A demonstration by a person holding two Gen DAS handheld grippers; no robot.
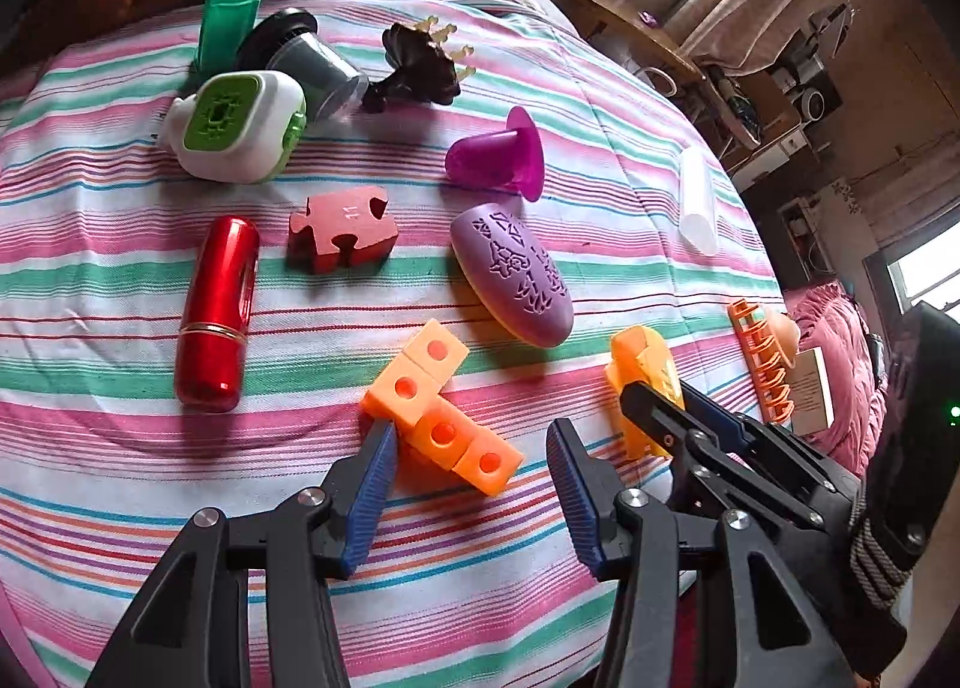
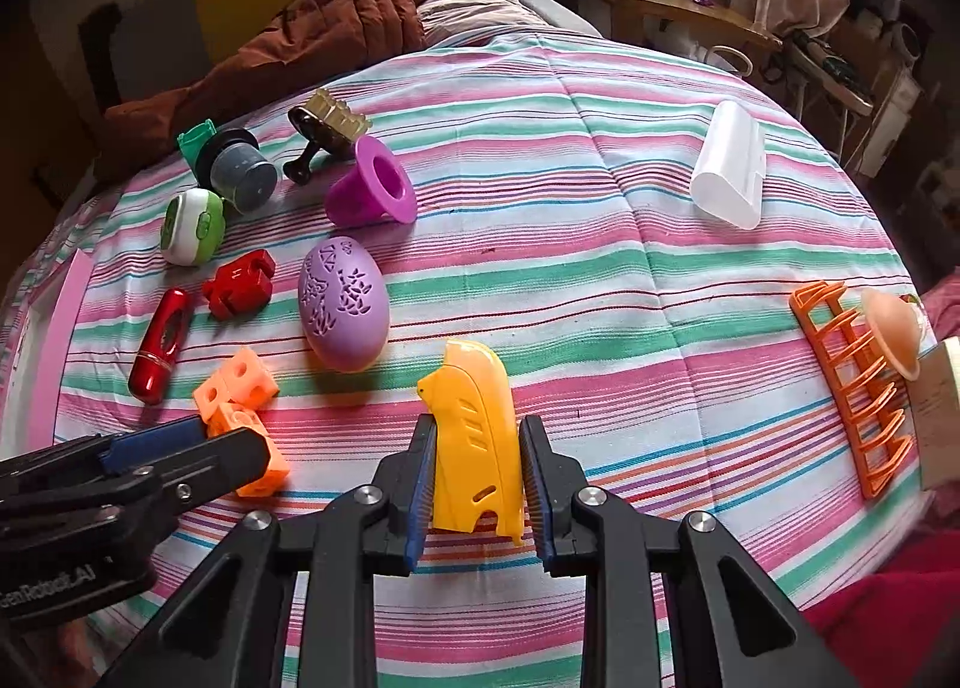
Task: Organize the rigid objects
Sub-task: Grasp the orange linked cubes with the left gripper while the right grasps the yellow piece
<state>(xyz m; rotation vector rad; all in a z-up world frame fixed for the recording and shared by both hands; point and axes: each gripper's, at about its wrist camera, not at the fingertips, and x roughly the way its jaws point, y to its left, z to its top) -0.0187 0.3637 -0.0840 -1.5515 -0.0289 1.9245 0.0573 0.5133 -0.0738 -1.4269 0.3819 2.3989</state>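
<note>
1. Left wrist view, progress: sorting looks partly done. Items lie grouped by colour on the striped bedspread (image 1: 600,106): red cylinder (image 1: 216,310) beside red puzzle block (image 1: 342,232); purple cone cup (image 1: 498,154) beside purple perforated oval (image 1: 510,274).
2. Left gripper (image 1: 474,442) stands moderately wide and holds nothing; the orange linked cubes (image 1: 444,418) lie between its fingers, not clamped.
3. Hidden: the right gripper covers the lower part of the yellow-orange shell.
4. Right wrist view, progress: right gripper (image 2: 474,478) is narrowed onto the yellow plastic shell (image 2: 474,448), pads against both sides. The shell rests near the bedspread's front centre.
5. Remaining, by estimate: orange rack (image 2: 852,382) and white container (image 2: 729,172) lie well apart from the groups.
6. Hidden: the left gripper masks part of the cubes; the card by the rack is cut off.
</note>
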